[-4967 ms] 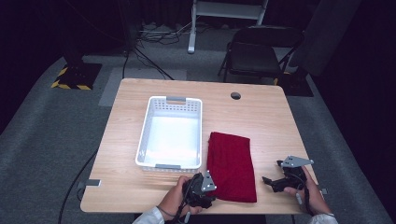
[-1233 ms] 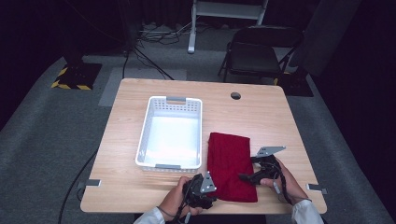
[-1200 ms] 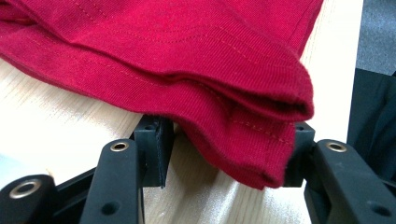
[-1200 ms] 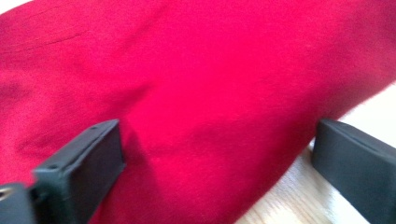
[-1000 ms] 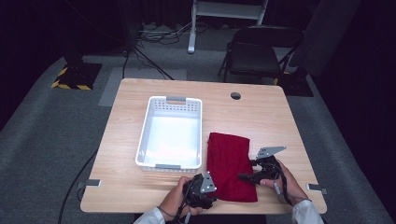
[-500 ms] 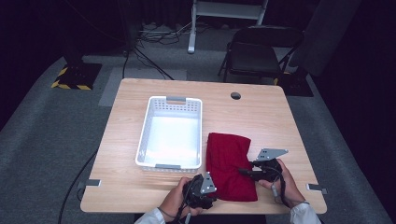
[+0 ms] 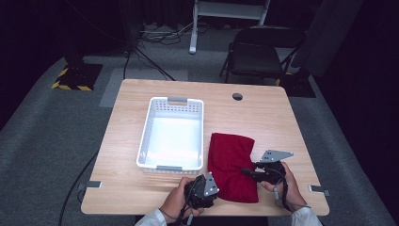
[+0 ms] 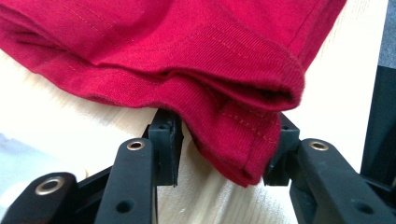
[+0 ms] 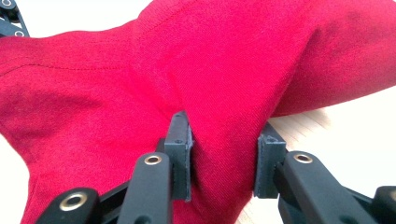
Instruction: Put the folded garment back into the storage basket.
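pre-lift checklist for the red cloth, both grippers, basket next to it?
1. right gripper shut on the red cloth: ok, a bunched fold is pinched between its pads; the jaws have just closed.
2. left gripper on the cloth's near corner: cannot tell; the hem sits between the pads, the jaws have just been closing, but a firm pinch is not clear.
3. All folded layers caught on the left: cannot tell.
4. white basket empty and upright: ok.
5. Basket apart from the cloth: ok, a strip of table shows between them.
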`<action>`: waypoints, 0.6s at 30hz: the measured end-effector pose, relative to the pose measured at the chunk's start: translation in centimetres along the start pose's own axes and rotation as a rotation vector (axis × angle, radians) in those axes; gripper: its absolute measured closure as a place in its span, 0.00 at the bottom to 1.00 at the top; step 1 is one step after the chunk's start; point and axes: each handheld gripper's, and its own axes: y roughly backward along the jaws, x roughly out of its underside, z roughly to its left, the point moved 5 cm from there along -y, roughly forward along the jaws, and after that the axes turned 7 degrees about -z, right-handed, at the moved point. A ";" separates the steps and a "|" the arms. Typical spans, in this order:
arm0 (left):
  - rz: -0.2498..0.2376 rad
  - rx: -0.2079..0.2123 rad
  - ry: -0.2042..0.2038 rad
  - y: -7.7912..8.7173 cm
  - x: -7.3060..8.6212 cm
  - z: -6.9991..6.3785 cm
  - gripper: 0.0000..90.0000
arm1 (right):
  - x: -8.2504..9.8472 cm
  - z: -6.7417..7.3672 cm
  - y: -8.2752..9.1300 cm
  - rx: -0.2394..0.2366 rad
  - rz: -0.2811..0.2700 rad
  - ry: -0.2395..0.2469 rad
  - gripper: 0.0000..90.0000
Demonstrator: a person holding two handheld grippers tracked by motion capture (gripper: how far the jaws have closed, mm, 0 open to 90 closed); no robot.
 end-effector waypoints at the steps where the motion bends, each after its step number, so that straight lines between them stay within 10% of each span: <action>1: 0.001 0.003 0.001 0.0 0.0 0.0 0.64 | 0.0 0.0 0.1 0.001 0.003 0.005 0.73; 18: -0.001 0.013 -0.034 0.0 -1.9 0.4 0.67 | -0.6 -0.5 1.6 0.044 -0.015 -0.002 0.74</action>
